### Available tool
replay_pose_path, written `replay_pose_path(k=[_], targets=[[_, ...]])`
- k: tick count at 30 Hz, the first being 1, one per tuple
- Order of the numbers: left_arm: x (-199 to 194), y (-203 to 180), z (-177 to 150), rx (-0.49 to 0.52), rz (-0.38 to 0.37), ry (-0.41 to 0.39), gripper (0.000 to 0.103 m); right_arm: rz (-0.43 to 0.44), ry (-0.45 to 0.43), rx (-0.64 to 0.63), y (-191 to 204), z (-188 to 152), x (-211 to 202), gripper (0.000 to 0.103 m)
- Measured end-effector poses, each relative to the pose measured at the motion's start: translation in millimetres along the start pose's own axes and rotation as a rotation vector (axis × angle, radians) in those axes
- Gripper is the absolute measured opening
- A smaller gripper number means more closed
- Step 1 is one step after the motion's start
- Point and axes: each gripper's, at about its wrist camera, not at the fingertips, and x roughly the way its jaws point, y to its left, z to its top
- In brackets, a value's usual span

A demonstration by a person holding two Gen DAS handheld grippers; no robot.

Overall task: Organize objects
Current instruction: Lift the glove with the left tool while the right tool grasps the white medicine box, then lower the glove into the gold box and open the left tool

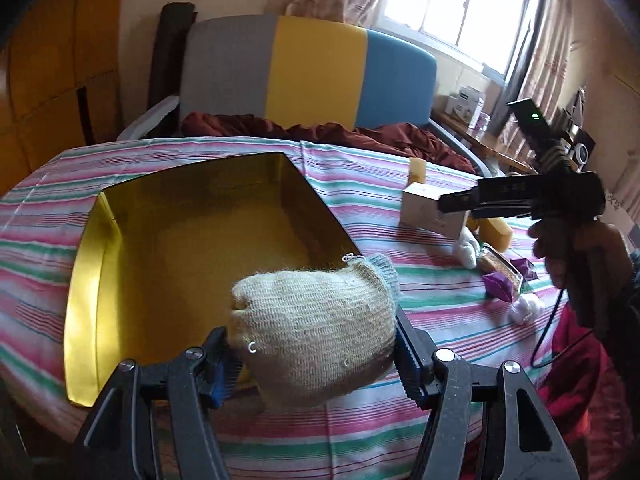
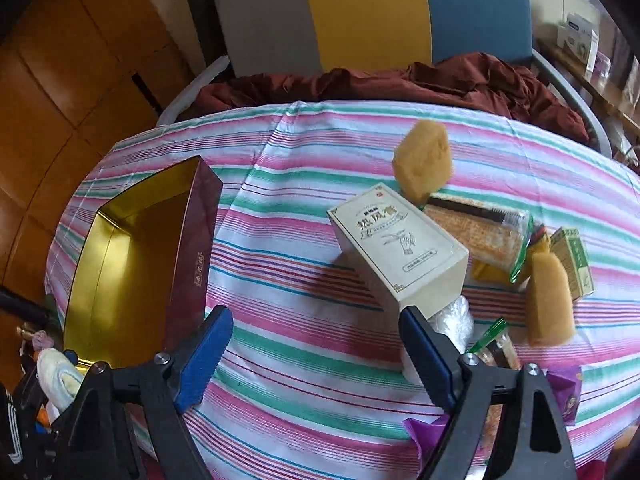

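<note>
1. we work at a table under a pink, green and white striped cloth [image 2: 304, 364], with a grey, yellow and blue panelled chair back [image 1: 312, 72] and a bright window behind it.
2. our left gripper [image 1: 316, 356] has its jaws about half closed on a bundled beige knitted glove [image 1: 320, 328], which hangs just over the near edge of the open rectangular box with the shiny gold lining [image 1: 192, 240]. the box looks empty.
3. our right gripper [image 2: 316, 356] stands wide and holds nothing. its right finger sits just by the near end of the cream cardboard carton printed with dark characters [image 2: 396, 252]; we cannot tell whether they touch.
4. the risks, as we judge them:
   - the glove is soft and bulges past the pads, so a loose squeeze could let it slip onto the cloth short of the box.
   - letting go too near the box wall could leave the glove draped over the rim.
   - the carton lies tilted on a white crinkled plastic wad [image 2: 456, 320], so a nudge from the right finger could roll it into the tan sponge blocks [image 2: 424, 160] and the clear-wrapped snack pack [image 2: 484, 228].
   - the two grippers work close together and could collide over the box.
</note>
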Motion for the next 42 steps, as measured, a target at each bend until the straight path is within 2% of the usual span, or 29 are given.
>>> replay_pose_path(k=[2,5,7,12,14,15,16,18,20,23,28,34,42], targets=[[0,10,0,-0.022,0.011,-0.003,0.065,-0.04,-0.024,-0.011,-5,9,-10,0.087],[-4,24,-3,-0.051,0.031,-0.006,0.065,-0.208,-0.041,-0.074,-9,26,-6,0.087],[-7,34,-4,-0.072,0.043,-0.009,0.065,-0.278,-0.003,-0.13,-10,37,9,0.087],[-14,60,-6,-0.132,0.077,-0.014,0.065,-0.339,0.125,-0.189,-12,44,53,0.086],[-16,71,-7,-0.152,0.095,-0.015,0.065,-0.35,0.139,-0.205,-10,39,62,0.075],[-18,77,-6,-0.161,0.105,-0.017,0.065,-0.351,0.141,-0.215,-8,37,65,0.06],[-18,82,-5,-0.166,0.113,-0.018,0.065,-0.353,0.141,-0.222,-6,33,67,0.052],[-18,95,1,-0.178,0.129,-0.017,0.065,-0.372,0.131,-0.232,-3,26,70,0.051],[-14,108,8,-0.192,0.133,-0.007,0.065,-0.372,0.108,-0.231,3,20,67,0.051],[-1,130,25,-0.222,0.159,0.013,0.065,-0.327,0.074,-0.222,10,9,61,0.051],[31,158,56,-0.271,0.205,0.065,0.065,-0.287,-0.003,-0.23,18,-5,56,0.051],[74,175,83,-0.277,0.296,0.104,0.066,-0.204,-0.076,-0.197,2,-10,52,0.051],[120,183,109,-0.215,0.402,0.136,0.07,-0.201,-0.097,-0.235,11,-8,52,0.051]])
